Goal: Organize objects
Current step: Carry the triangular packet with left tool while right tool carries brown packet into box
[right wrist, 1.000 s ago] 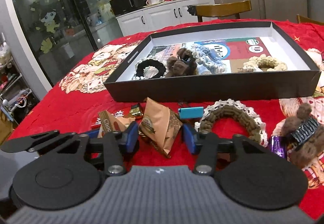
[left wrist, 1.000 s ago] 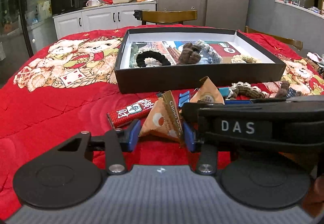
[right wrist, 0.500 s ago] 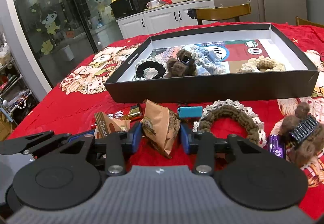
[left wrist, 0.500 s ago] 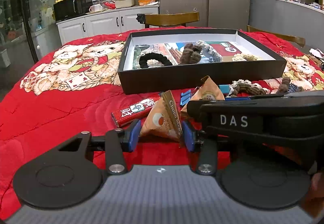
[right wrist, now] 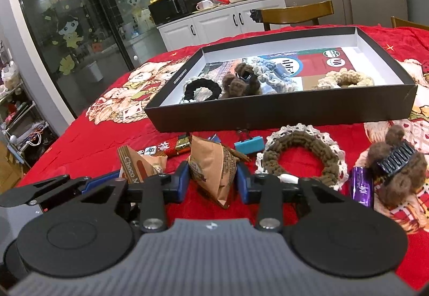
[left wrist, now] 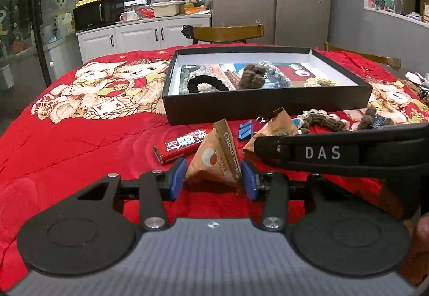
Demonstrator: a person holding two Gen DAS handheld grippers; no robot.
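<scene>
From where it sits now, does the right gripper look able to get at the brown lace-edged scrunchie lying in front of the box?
Probably not yet: the right gripper is closing on a brown snack packet, so it's occupied. Otherwise the way looks free; the scrunchie lies uncovered just right of it.

"Choco" on triangular snack packet [left wrist: 214, 159]; "DAS" on right hand-held gripper [left wrist: 323, 152]

Red cloth, black box, brown snacks

The cloth [left wrist: 80, 140] is red with cream bear prints; the box [right wrist: 281, 111] is black outside, white inside. Packets [left wrist: 214, 159] are tan-brown, the bar [left wrist: 179, 143] red, the clip [right wrist: 249, 145] teal, the scrunchie [right wrist: 300, 154] brown edged white, the tube [right wrist: 362, 186] seemingly purple.
</scene>
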